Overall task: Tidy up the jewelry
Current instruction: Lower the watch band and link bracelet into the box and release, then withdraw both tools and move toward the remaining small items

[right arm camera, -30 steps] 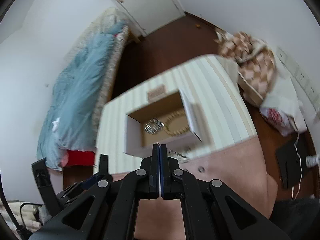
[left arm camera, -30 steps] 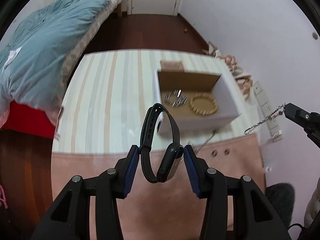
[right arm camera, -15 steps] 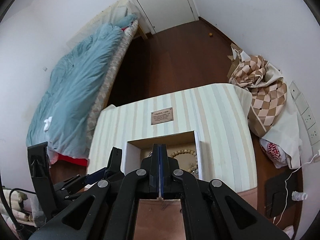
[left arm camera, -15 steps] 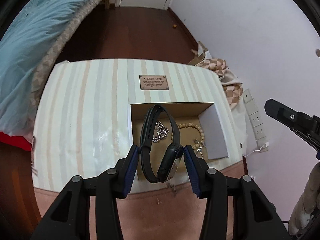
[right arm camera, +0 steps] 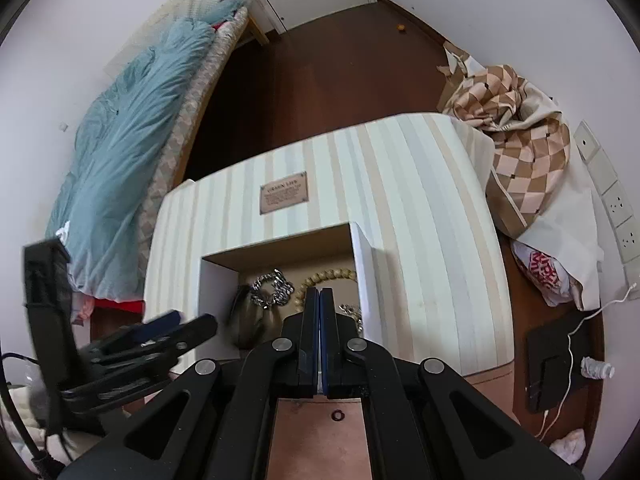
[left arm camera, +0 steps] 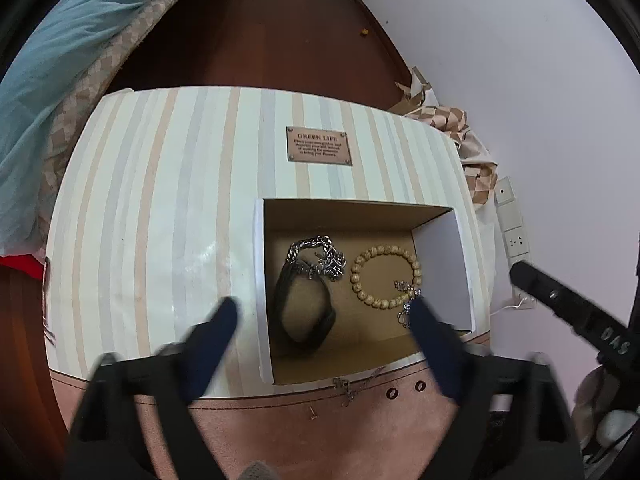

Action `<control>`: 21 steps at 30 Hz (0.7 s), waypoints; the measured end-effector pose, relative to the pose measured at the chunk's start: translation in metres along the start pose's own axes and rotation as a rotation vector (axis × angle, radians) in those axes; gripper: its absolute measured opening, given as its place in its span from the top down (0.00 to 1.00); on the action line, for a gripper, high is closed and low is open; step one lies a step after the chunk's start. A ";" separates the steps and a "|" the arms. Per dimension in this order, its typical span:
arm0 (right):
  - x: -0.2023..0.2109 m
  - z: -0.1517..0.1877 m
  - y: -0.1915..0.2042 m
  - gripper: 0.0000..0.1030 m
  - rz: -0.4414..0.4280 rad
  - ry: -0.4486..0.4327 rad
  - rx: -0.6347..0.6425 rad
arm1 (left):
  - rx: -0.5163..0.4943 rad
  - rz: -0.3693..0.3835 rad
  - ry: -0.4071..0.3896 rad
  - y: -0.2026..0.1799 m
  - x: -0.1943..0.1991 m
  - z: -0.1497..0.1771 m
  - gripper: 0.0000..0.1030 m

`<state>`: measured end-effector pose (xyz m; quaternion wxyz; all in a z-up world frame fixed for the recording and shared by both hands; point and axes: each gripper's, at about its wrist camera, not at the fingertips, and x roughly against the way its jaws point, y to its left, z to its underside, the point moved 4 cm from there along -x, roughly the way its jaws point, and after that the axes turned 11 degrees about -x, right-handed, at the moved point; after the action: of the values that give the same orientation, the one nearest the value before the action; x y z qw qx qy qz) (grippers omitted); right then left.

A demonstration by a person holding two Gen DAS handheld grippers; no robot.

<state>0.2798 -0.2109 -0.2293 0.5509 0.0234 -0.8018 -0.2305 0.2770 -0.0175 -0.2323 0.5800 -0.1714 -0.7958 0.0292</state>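
Observation:
An open cardboard box [left arm camera: 440,264] sits on the striped table [left arm camera: 160,208]. In it lie a black smartwatch [left arm camera: 304,312] at the left, a silver chain bracelet [left arm camera: 320,256] behind it, a wooden bead bracelet [left arm camera: 384,276] and a thin silver chain [left arm camera: 406,300] at the right. My left gripper [left arm camera: 324,312] is open above the box, fingers spread wide and blurred. My right gripper [right arm camera: 320,312] is shut and empty above the box's near edge; the box [right arm camera: 364,264] and the watch [right arm camera: 248,320] show beyond it.
A thin chain [left arm camera: 352,386], two small rings [left arm camera: 404,390] and a small stud [left arm camera: 313,412] lie on the pink mat [left arm camera: 320,432] at the table's near edge. A brown plaque [left arm camera: 319,146] lies behind the box. A bed [right arm camera: 132,160] stands left, checked cloth [right arm camera: 520,152] right.
My left gripper has opened and let go of the black smartwatch, which now lies in the box. Half a second ago it was still held. The right gripper stays shut.

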 end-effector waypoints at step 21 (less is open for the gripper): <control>-0.002 0.042 0.005 0.05 0.298 -0.085 0.143 | -0.021 -0.377 -0.119 0.020 0.036 0.035 0.01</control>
<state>0.2444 -0.1910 -0.2411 0.5415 -0.0666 -0.8333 -0.0893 0.2392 0.0183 -0.2155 0.5252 -0.0235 -0.8471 -0.0778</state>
